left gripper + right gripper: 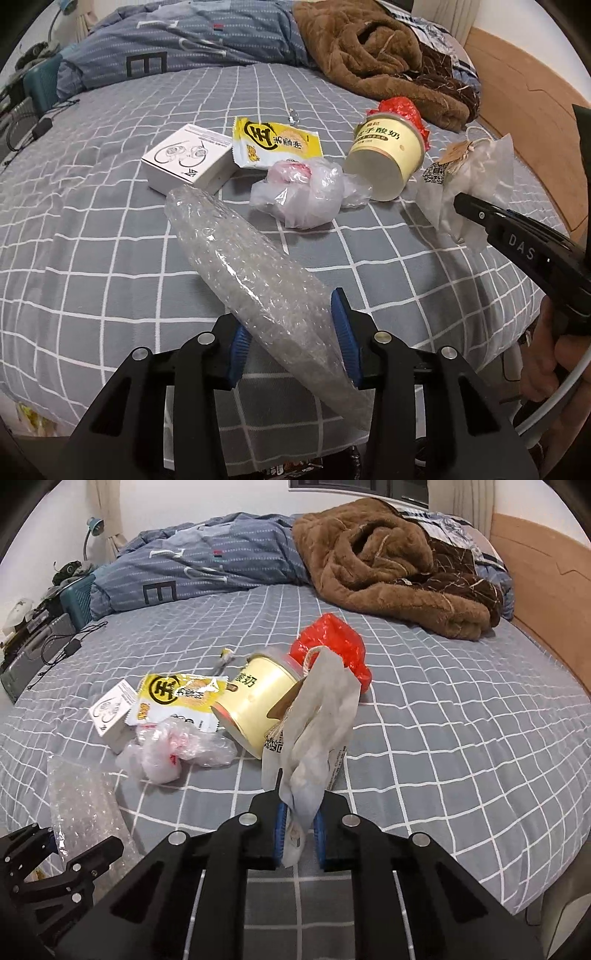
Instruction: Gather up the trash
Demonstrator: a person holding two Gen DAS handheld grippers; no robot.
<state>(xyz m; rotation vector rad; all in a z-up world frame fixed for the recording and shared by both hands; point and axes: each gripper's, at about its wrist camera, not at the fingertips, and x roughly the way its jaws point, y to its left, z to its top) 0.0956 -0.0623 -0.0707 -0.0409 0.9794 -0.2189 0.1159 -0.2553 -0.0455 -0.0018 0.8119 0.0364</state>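
Trash pickup under way on a grey checked bed (110, 280), both grippers loaded.

Left gripper (291, 343) clamped across a long bubble-wrap roll (240, 254), angled up off the sheet, likely for carrying away. Further right, still lying loose: white earphone box (186, 158), yellow snack wrapper (275, 142), crumpled clear bag (303, 195), tipped yoghurt tub (386, 155) against a red bag (332, 646). Right gripper (300, 834) pinched shut on a white paper bag (317, 731), held upright, apparently lifted clear.
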